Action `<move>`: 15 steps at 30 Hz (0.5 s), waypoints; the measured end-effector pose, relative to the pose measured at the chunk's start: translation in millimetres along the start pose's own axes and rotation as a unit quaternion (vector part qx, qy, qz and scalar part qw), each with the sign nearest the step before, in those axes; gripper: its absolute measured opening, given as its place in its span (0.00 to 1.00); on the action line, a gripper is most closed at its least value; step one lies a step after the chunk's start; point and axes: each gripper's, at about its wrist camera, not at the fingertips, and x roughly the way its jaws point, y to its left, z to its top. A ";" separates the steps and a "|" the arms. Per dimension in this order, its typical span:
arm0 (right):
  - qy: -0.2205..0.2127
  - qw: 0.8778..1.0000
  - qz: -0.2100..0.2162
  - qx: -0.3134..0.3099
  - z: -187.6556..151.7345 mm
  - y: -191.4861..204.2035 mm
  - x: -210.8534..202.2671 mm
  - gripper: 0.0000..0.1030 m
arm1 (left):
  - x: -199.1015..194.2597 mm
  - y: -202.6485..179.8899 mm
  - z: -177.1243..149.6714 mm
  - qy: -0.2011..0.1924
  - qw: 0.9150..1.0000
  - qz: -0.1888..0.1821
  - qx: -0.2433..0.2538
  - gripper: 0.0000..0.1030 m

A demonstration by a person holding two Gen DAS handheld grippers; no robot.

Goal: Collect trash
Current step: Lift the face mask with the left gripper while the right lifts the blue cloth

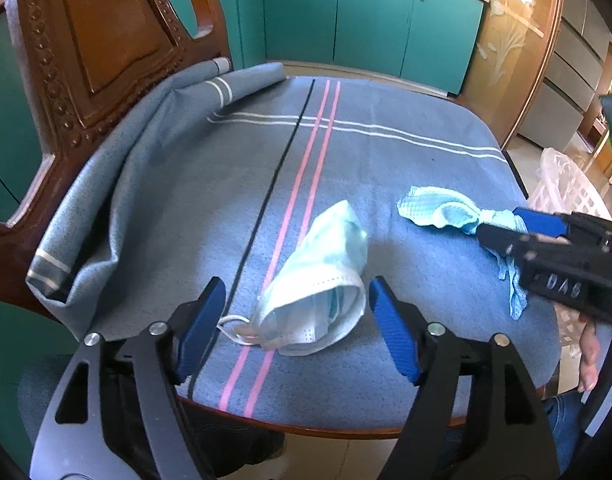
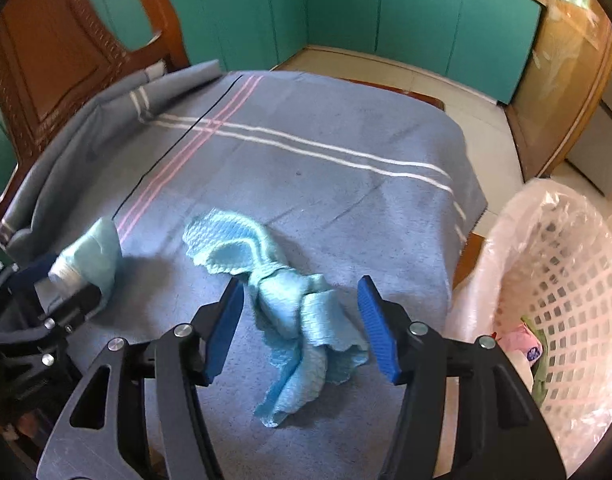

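Grey-blue striped blanket (image 2: 326, 152) covers the seat; lined white plastic lattice basket (image 2: 562, 280) at 3 o'clock. Left gripper (image 1: 296, 316) jaws apart around the crumpled pale-blue face mask (image 1: 322, 280); right gripper (image 2: 300, 320) apart around the twisted turquoise paper towel (image 2: 282, 280). Risk: pads snag blanket (both point steeply down).

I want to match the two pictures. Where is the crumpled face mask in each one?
Left wrist view: the face mask lies low in the middle, between the open left gripper fingers.
Right wrist view: the mask sits at the left edge, partly hidden by that gripper.
Shared landmark: the pink stripes on the blue cloth, running right beside the mask.
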 end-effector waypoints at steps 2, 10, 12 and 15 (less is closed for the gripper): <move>0.003 1.000 -0.003 -0.011 -1.3 5.0 3.1 0.57 | -2.4 0.3 0.1 -0.007 1.000 0.007 0.002 0.76; 0.013 1.000 -0.008 -0.021 -2.2 11.5 13.1 0.57 | -0.6 1.8 1.9 -0.012 1.000 0.018 0.003 0.78; 0.016 1.000 -0.008 -0.016 -1.4 10.6 15.9 0.57 | 4.2 -0.9 3.4 -0.009 1.000 0.016 0.006 0.79; 0.017 1.000 -0.010 -0.014 -2.0 9.1 18.2 0.57 | 13.5 -4.3 5.7 -0.001 1.000 0.013 0.011 0.79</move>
